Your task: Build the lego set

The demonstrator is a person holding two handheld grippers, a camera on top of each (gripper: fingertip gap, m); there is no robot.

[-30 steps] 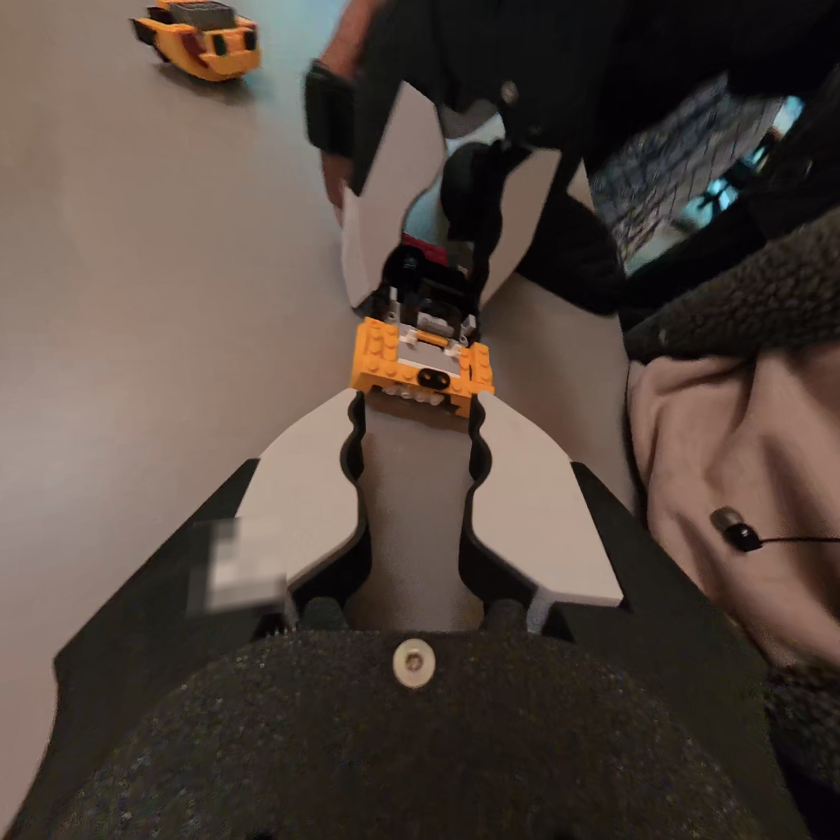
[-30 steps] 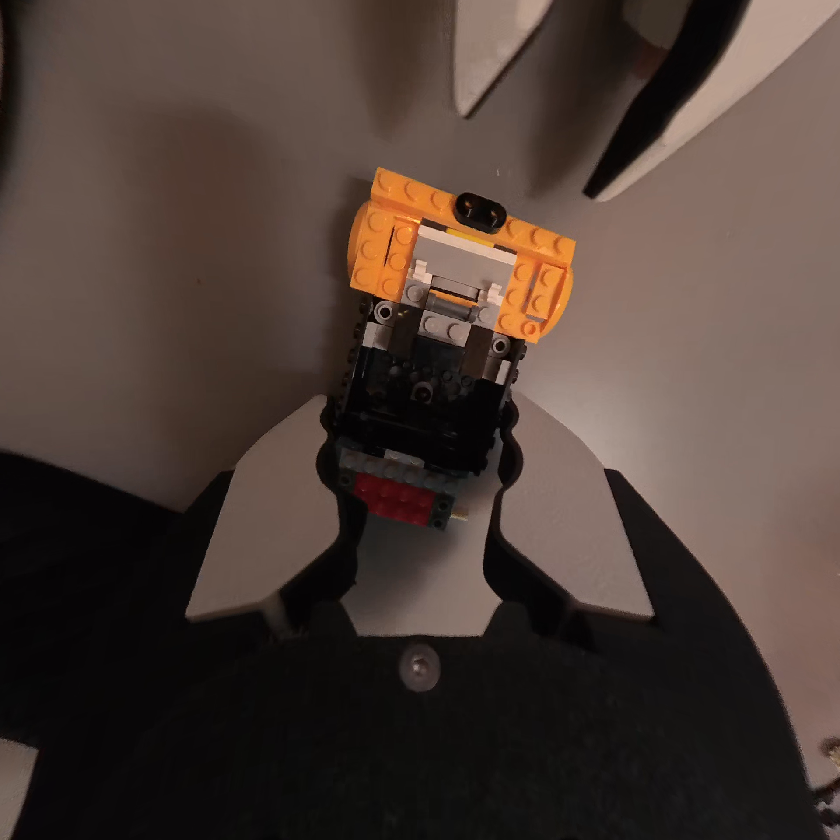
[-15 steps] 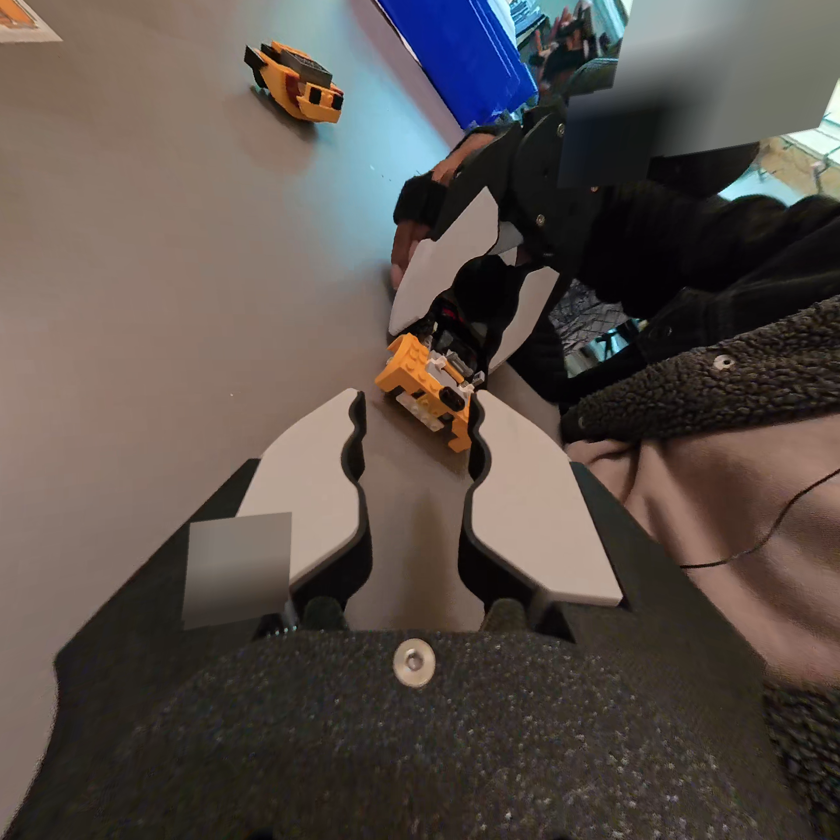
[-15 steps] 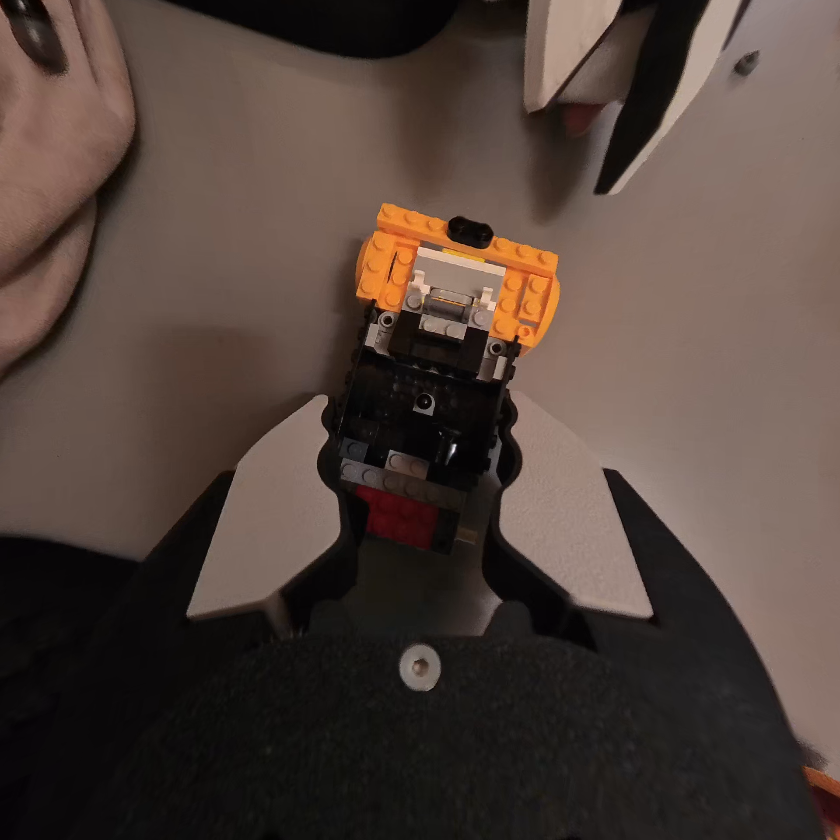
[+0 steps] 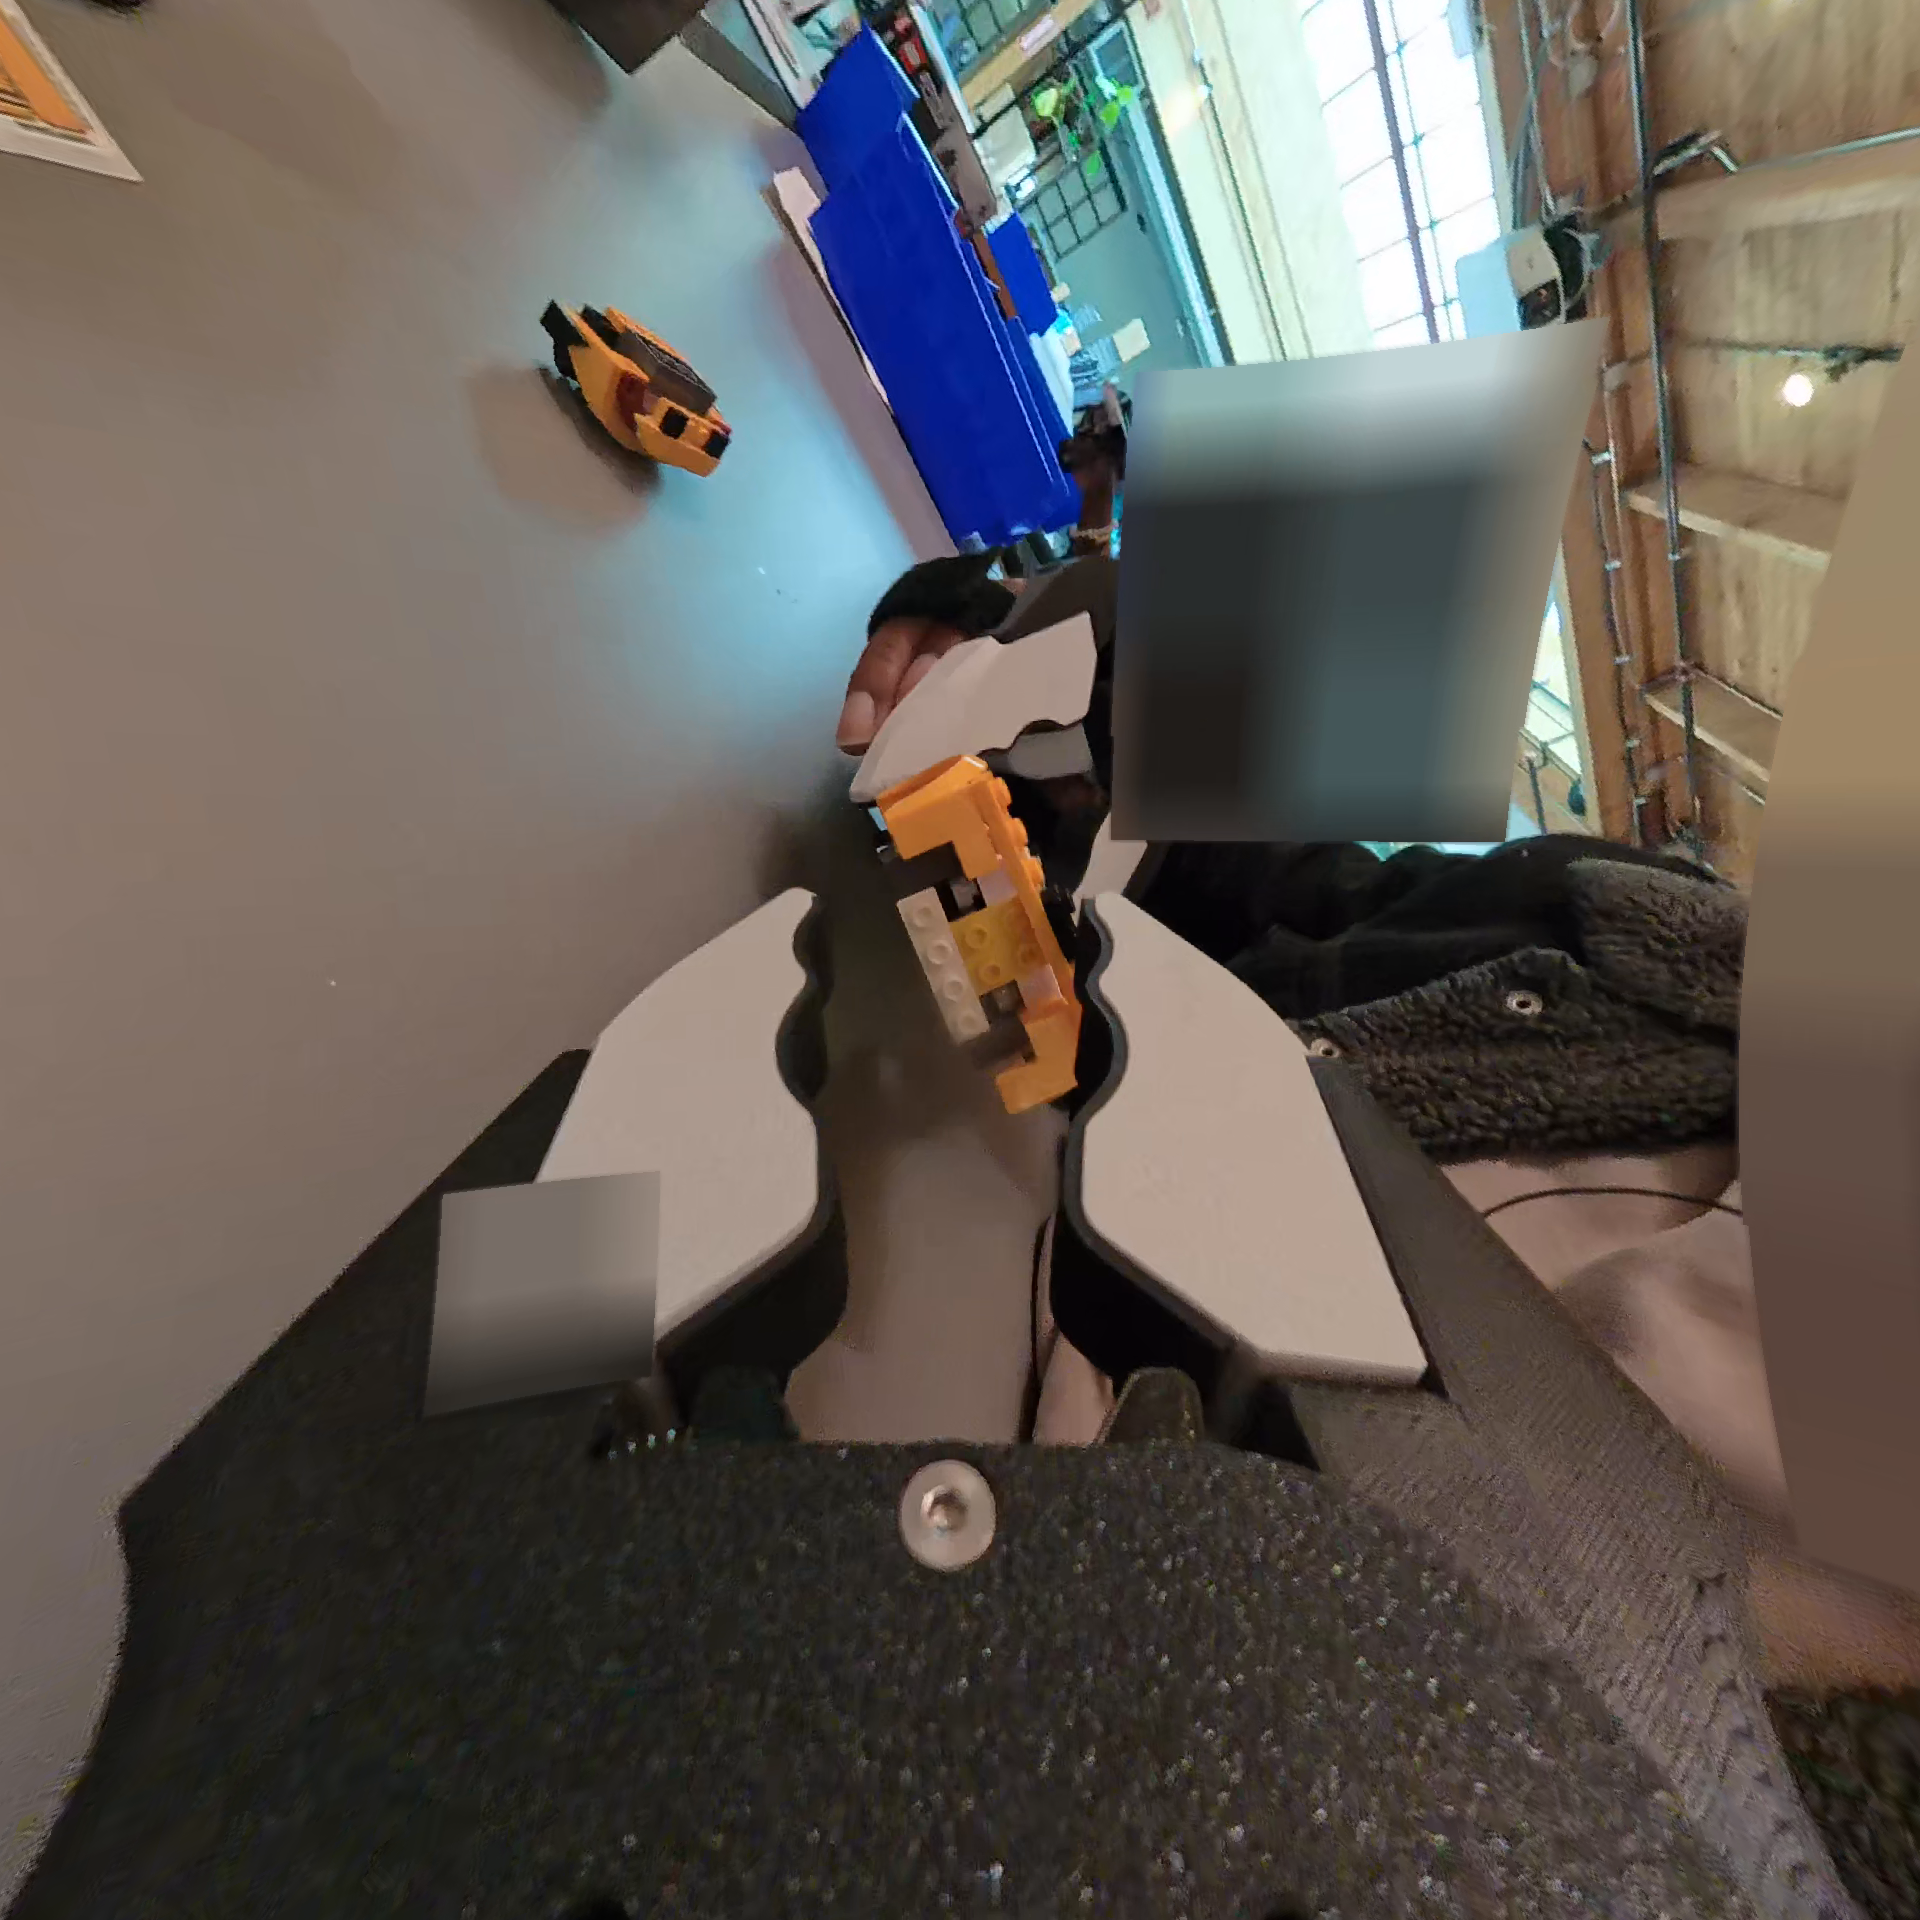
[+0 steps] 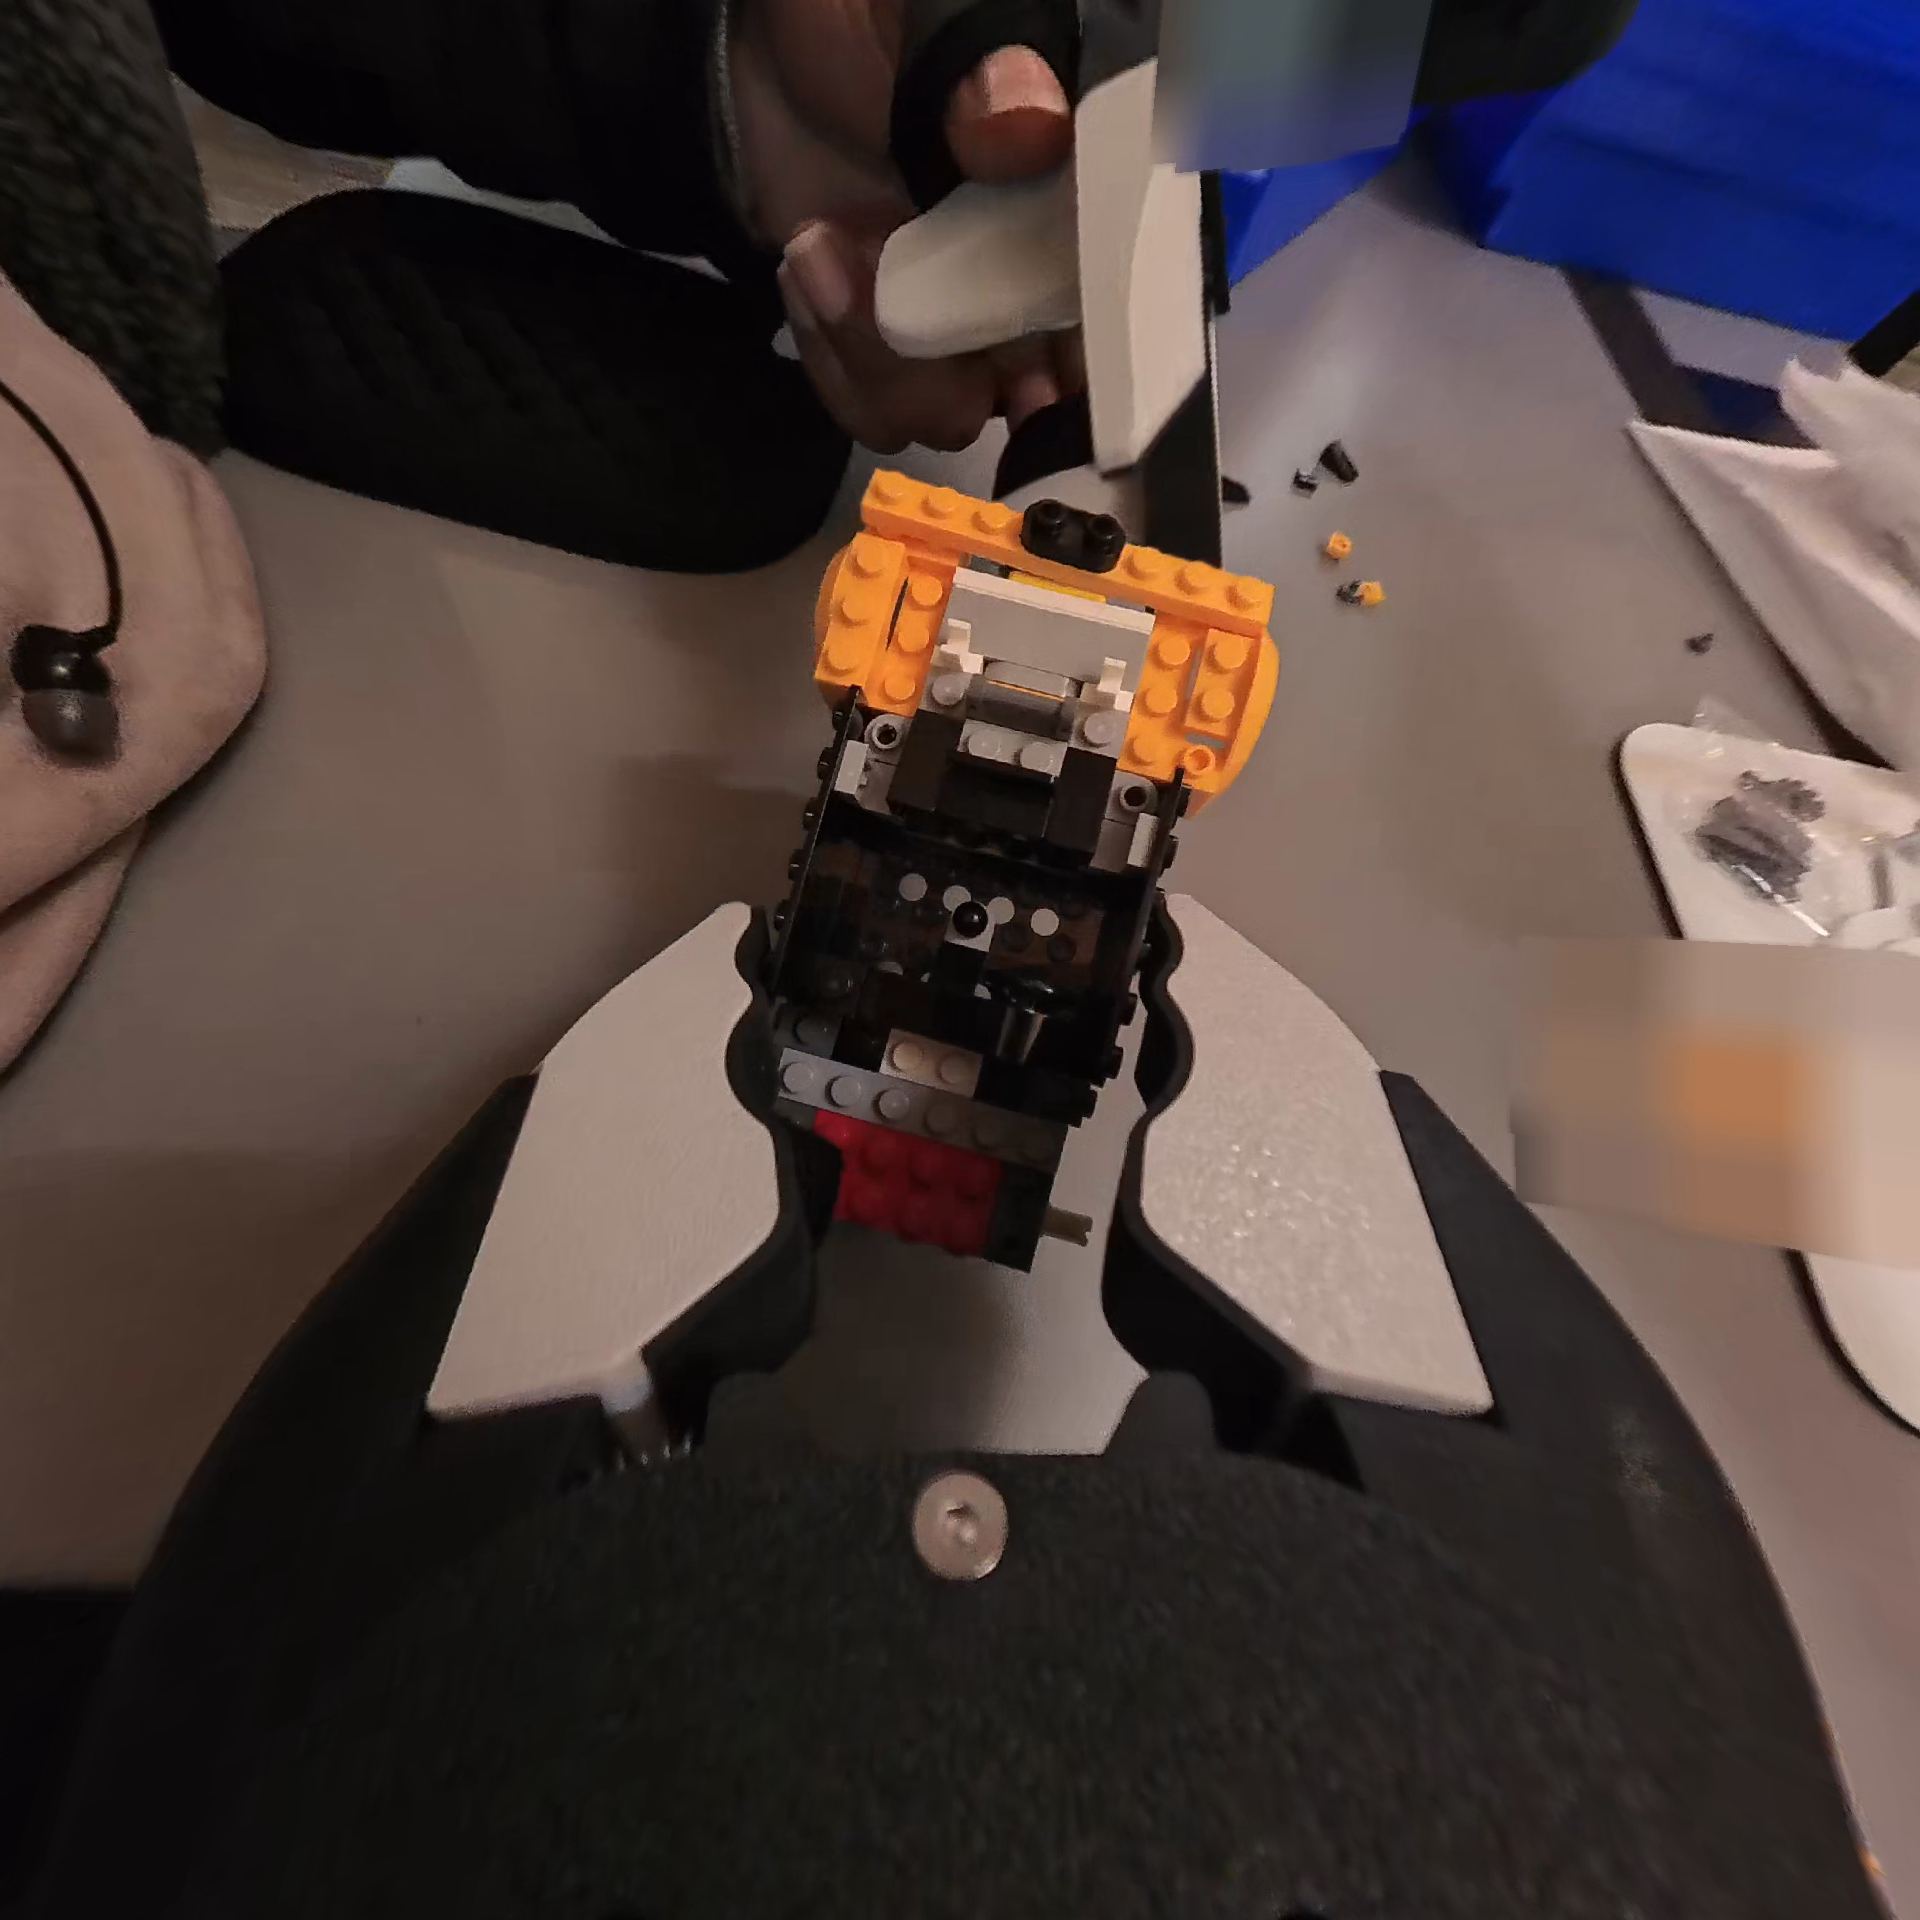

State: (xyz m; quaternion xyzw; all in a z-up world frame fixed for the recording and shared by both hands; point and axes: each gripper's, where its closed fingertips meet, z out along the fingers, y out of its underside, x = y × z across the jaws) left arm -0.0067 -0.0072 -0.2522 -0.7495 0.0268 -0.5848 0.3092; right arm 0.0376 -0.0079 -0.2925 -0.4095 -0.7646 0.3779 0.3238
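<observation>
Right tool (image 6: 956, 997) has lifted the car (image 6: 1023, 831) off the table (image 5: 312, 727), clamped tight; left tool (image 5: 945, 997), open and empty, closes in on its nose.

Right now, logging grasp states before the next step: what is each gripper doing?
Left gripper: open, holding nothing; the lego car sits between its fingers.
Right gripper: shut on the lego car.

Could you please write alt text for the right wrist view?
The right tongs grip the dark rear of an orange, black and red lego model above a grey table. A hand holds the other tongs beyond it; loose small pieces lie to the right.
</observation>
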